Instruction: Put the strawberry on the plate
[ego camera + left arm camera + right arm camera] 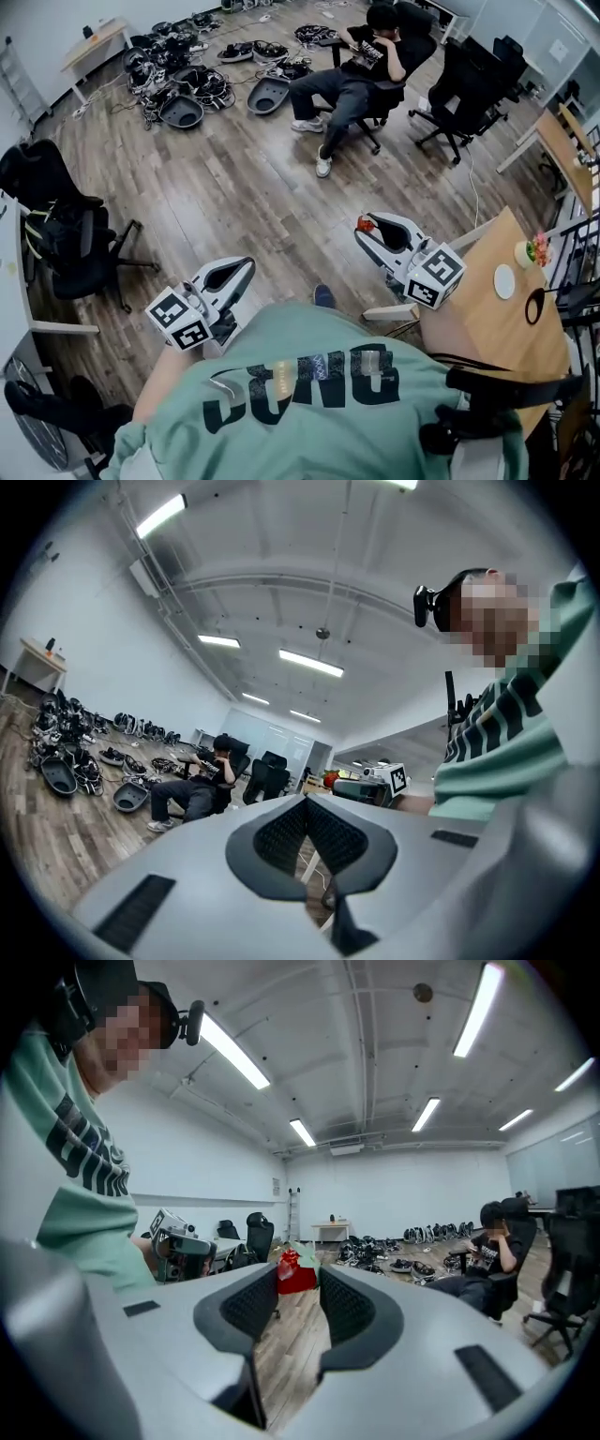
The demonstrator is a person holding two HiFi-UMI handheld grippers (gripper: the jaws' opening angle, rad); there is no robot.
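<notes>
A red strawberry (365, 224) with a green leaf top sits pinched between the tips of my right gripper (367, 226), held in the air over the wooden floor. In the right gripper view the strawberry (295, 1272) fills the gap at the fingertips of the right gripper (298, 1277). A small white plate (504, 281) lies on the wooden table (487, 323) to the right, well apart from the strawberry. My left gripper (246, 265) hangs to the left above the floor. In its own view the left gripper (305, 800) shows its tips touching, with nothing between them.
A bowl of fruit (534, 251) and a black ring-shaped item (534, 307) share the table. A person sits on an office chair (354, 80) ahead. More black chairs (464, 89) stand at the right, another (66, 239) at the left. Several devices (183, 75) lie piled on the far floor.
</notes>
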